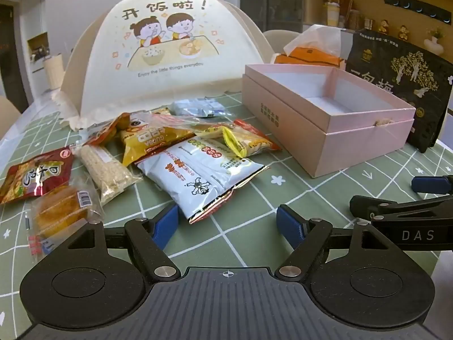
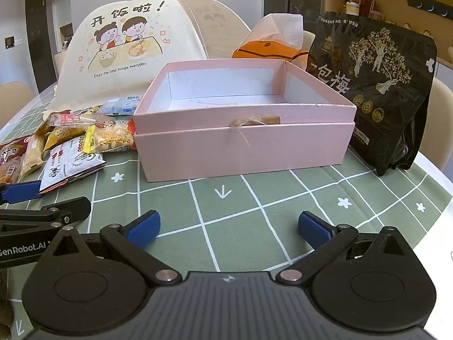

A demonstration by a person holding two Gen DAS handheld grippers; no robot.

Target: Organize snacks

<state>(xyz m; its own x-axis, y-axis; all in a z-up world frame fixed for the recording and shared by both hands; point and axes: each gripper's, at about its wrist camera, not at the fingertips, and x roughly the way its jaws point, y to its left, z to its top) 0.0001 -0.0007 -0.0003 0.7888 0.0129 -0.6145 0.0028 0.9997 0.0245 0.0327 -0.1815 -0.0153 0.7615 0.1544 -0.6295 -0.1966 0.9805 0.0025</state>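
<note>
You had a green desk cloth (image 2: 240, 198) gridded in white with stars and arrows | pale pink box (image 2: 243, 150), white inside | black pouch (image 2: 376, 85) with gold trees | orange tissue box (image 2: 269, 49) | cream food cover (image 1: 158, 56) with cartoon children | white snack packet (image 1: 203, 170), red one (image 1: 34, 175), yellow one (image 1: 150, 141) | blue pads on your jaws.

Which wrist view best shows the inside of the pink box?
The right wrist view: the pink box faces the camera squarely, its bare white floor visible. The left wrist view shows the box obliquely at right, with only part of the floor visible.
</note>
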